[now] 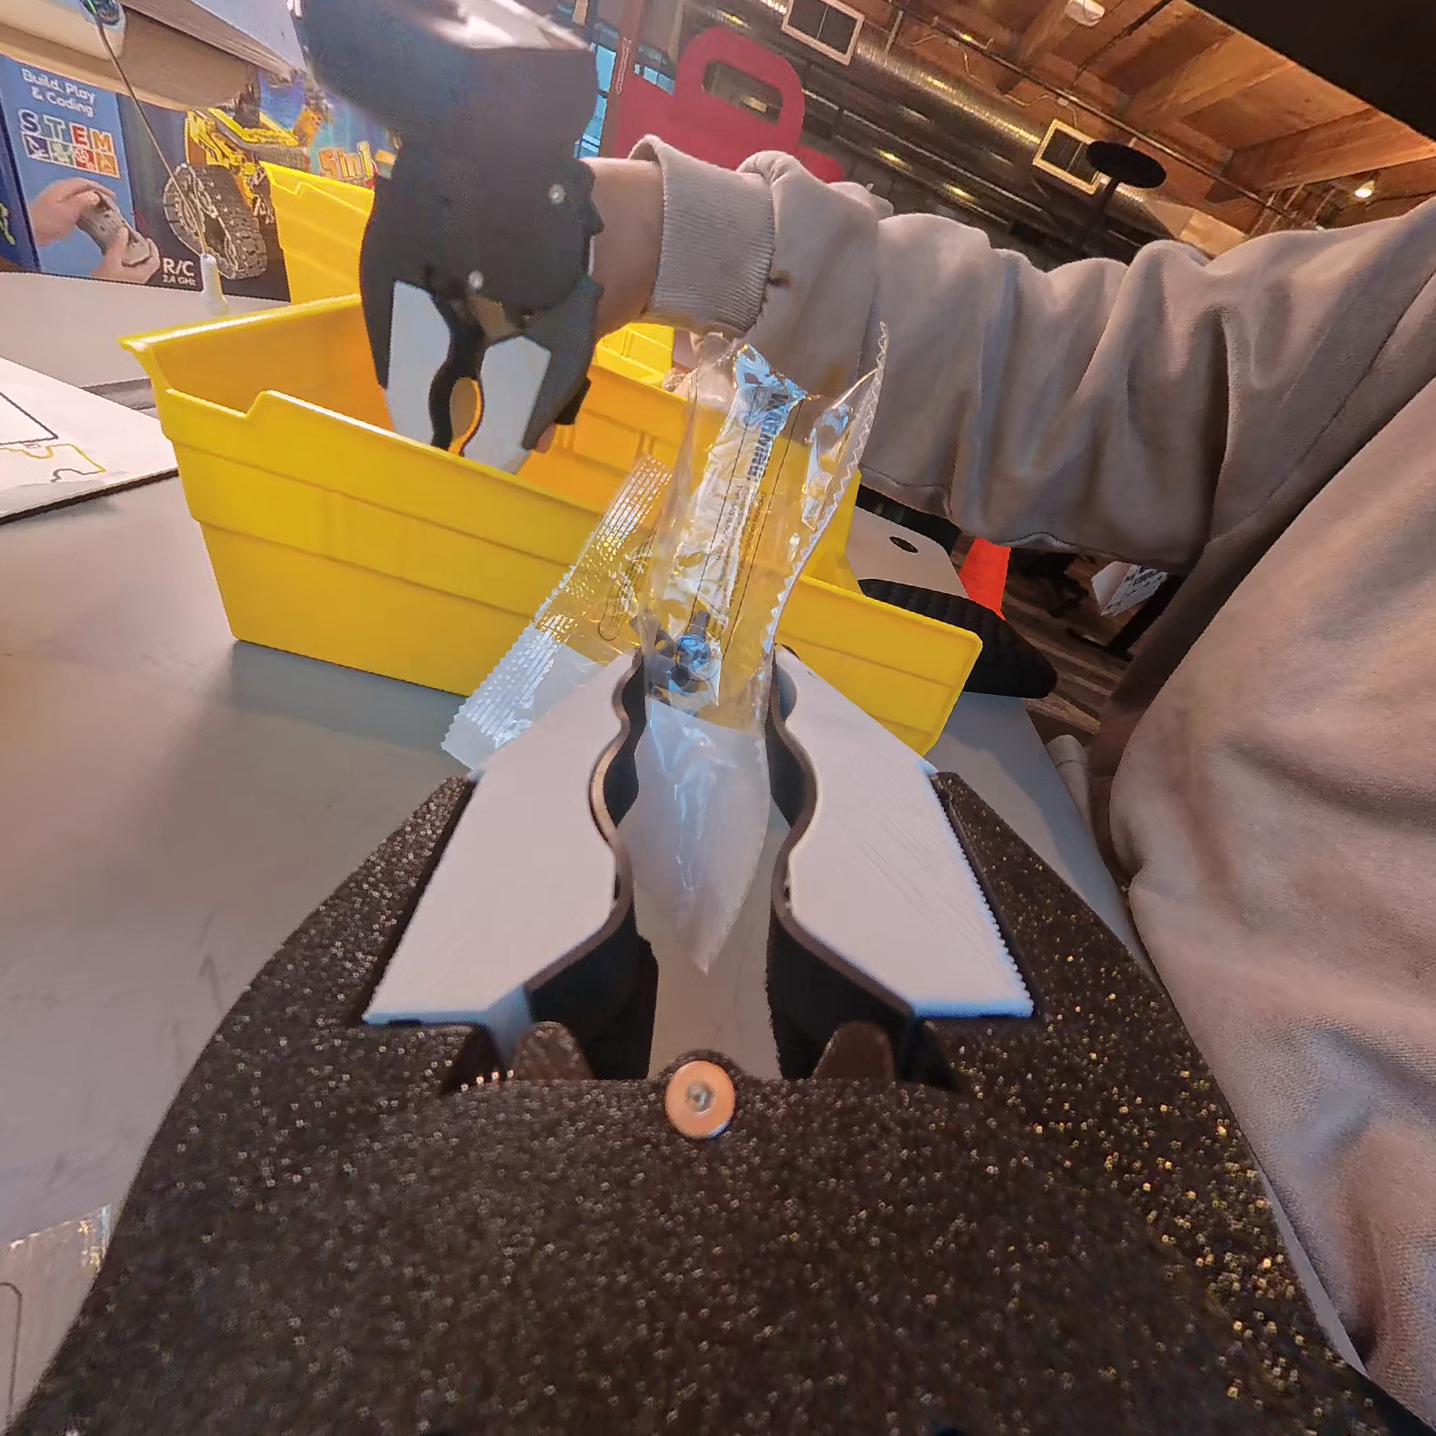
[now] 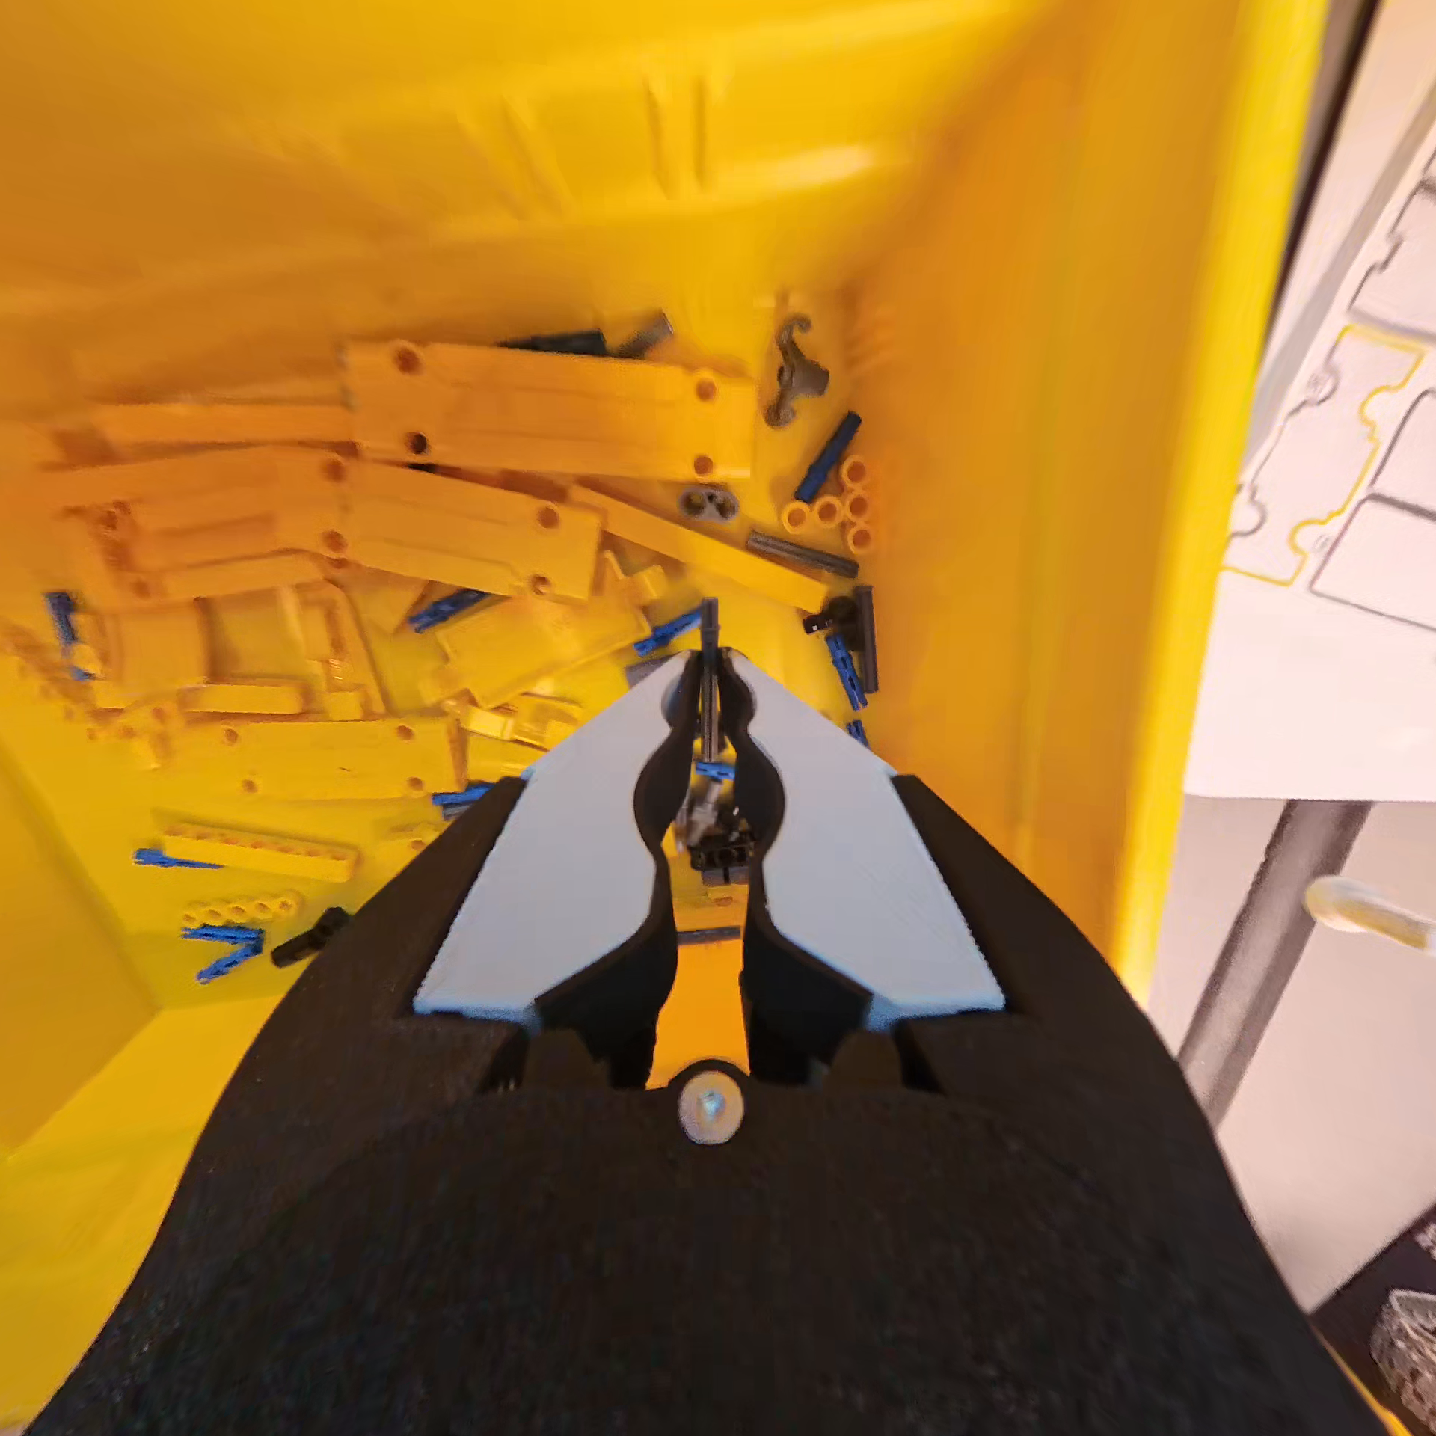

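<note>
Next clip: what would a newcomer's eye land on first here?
First, the crinkled clear plastic bag that stands up out of the left gripper, pinched at its tips. Behind it, the bright yellow bin on the grey table. Inside the bin, the right gripper is shut on a thin dark axle above loose yellow building pieces.

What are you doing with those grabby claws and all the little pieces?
A person holds a claw in each hand. The left gripper pinches a crinkly clear plastic bag with small dark parts inside, held up beside the yellow plastic bin. The right gripper reaches down into that bin and is shut on a thin dark grey rod, above a pile of yellow and blue building pieces.
</note>
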### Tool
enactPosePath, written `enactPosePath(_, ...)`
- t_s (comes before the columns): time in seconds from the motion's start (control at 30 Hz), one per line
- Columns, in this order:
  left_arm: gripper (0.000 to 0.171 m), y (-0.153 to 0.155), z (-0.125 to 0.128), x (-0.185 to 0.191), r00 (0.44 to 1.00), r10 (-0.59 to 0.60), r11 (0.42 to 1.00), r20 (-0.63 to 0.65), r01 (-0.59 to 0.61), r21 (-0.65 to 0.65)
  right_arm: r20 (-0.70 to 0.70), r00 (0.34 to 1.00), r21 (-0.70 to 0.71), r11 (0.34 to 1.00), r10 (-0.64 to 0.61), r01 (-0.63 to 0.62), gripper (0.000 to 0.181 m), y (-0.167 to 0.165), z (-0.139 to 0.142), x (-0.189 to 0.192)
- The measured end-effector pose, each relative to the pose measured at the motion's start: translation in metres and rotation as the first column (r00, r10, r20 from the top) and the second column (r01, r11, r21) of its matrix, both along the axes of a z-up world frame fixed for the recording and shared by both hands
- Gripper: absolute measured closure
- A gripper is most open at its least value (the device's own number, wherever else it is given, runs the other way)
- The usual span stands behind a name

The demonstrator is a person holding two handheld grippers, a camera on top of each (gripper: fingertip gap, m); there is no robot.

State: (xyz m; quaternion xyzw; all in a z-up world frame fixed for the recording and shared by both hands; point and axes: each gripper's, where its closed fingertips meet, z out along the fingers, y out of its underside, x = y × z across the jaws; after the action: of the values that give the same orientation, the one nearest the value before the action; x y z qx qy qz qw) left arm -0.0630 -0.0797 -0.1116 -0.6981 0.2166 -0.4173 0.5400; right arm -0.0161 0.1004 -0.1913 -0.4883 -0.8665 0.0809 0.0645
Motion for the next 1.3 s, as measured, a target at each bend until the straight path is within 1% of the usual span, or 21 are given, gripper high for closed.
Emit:
enactPosePath(0.1,0.144,0.001,0.0,0.0,1.0,-0.003,1.0,0.007,0.003,-0.003,-0.146,0.988,-0.08,0.995,0.039,-0.051,0.179,-0.033,0.045,-0.013)
enactPosePath(0.2,0.144,0.001,0.0,0.001,1.0,-0.004,1.0,0.011,0.004,-0.005,-0.264,0.959,-0.127,0.982,0.102,-0.139,0.178,-0.068,0.093,-0.018)
enactPosePath(0.3,0.144,0.0,0.001,0.002,1.0,-0.007,1.0,0.014,0.007,0.0,-0.417,0.897,-0.238,0.935,0.148,-0.264,0.178,-0.118,0.139,-0.027)
enactPosePath(0.33,0.144,0.0,0.002,0.003,1.0,-0.011,1.0,0.017,0.011,0.003,-0.449,0.879,-0.265,0.915,0.163,-0.306,0.178,-0.135,0.148,-0.028)
enactPosePath(0.37,0.144,-0.001,0.003,0.004,1.0,-0.017,1.0,0.024,0.017,0.007,-0.466,0.867,-0.27,0.904,0.178,-0.331,0.178,-0.146,0.152,-0.03)
enactPosePath(0.43,0.144,-0.003,0.006,0.006,0.999,-0.028,0.999,0.035,0.027,0.019,-0.478,0.853,-0.235,0.905,0.209,-0.354,0.178,-0.159,0.149,-0.035)
enactPosePath(0.5,0.144,-0.004,0.009,0.006,0.999,-0.029,0.999,0.044,0.028,0.03,-0.478,0.851,-0.261,0.889,0.22,-0.377,0.177,-0.17,0.144,-0.035)
enactPosePath(0.53,0.144,-0.005,0.011,0.006,0.998,-0.029,0.999,0.05,0.027,0.035,-0.484,0.849,-0.278,0.883,0.211,-0.378,0.172,-0.173,0.143,-0.036)
enactPosePath(0.6,0.143,-0.006,0.014,0.005,0.998,-0.03,0.999,0.061,0.028,0.042,-0.512,0.84,-0.289,0.885,0.179,-0.365,0.164,-0.168,0.148,-0.037)
enactPosePath(0.67,0.144,-0.005,0.015,0.004,0.997,-0.029,0.999,0.066,0.026,0.046,-0.55,0.826,-0.291,0.9,0.121,-0.325,0.164,-0.15,0.158,-0.038)
enactPosePath(0.7,0.144,-0.005,0.016,0.003,0.997,-0.025,0.999,0.068,0.022,0.045,-0.55,0.831,-0.29,0.912,0.088,-0.289,0.164,-0.136,0.158,-0.038)
enactPosePath(0.73,0.144,-0.005,0.016,0.003,0.997,-0.023,0.999,0.069,0.02,0.045,-0.527,0.848,-0.278,0.931,0.058,-0.237,0.164,-0.118,0.153,-0.036)
enactPosePath(0.77,0.144,-0.004,0.017,0.002,0.997,-0.021,0.999,0.071,0.017,0.047,-0.48,0.876,-0.245,0.954,0.035,-0.172,0.164,-0.096,0.14,-0.033)
enactPosePath(0.83,0.144,-0.004,0.019,0.0,0.997,-0.018,0.999,0.081,0.014,0.052,-0.317,0.948,-0.119,0.992,0.01,-0.05,0.164,-0.051,0.095,-0.018)
enactPosePath(0.87,0.143,-0.005,0.02,0.0,0.996,-0.019,0.998,0.088,0.015,0.055,-0.233,0.972,-0.052,0.998,0.006,-0.019,0.164,-0.033,0.071,-0.009)
enactPosePath(0.93,0.141,-0.005,0.022,-0.001,0.995,-0.019,0.998,0.1,0.014,0.06,-0.122,0.993,-0.019,1.0,0.001,-0.004,0.164,-0.02,0.033,0.004)
enactPosePath(1.0,0.141,-0.005,0.023,-0.002,0.994,-0.018,0.998,0.109,0.011,0.059,-0.054,0.999,0.022,1.0,0.003,-0.002,0.164,-0.01,0.009,0.011)
enactPosePath(1.07,0.141,-0.004,0.022,-0.003,0.993,-0.015,0.998,0.117,0.008,0.056,-0.009,1.0,0.039,0.999,0.013,-0.013,0.163,-0.007,-0.004,0.014)
enactPosePath(1.17,0.144,0.0,0.018,-0.006,0.994,0.011,0.999,0.113,-0.015,0.032,0.049,0.998,0.064,0.997,0.034,-0.037,0.163,-0.004,-0.015,0.017)
enactPosePath(1.2,0.144,0.0,0.018,-0.007,0.993,0.013,0.999,0.116,-0.017,0.031,0.064,0.997,0.063,0.997,0.039,-0.043,0.164,-0.004,-0.016,0.018)
enactPosePath(1.3,0.147,0.0,0.023,-0.01,0.989,0.013,0.999,0.147,-0.019,0.04,0.049,0.998,0.05,0.997,0.049,-0.052,0.166,-0.006,-0.014,0.014)
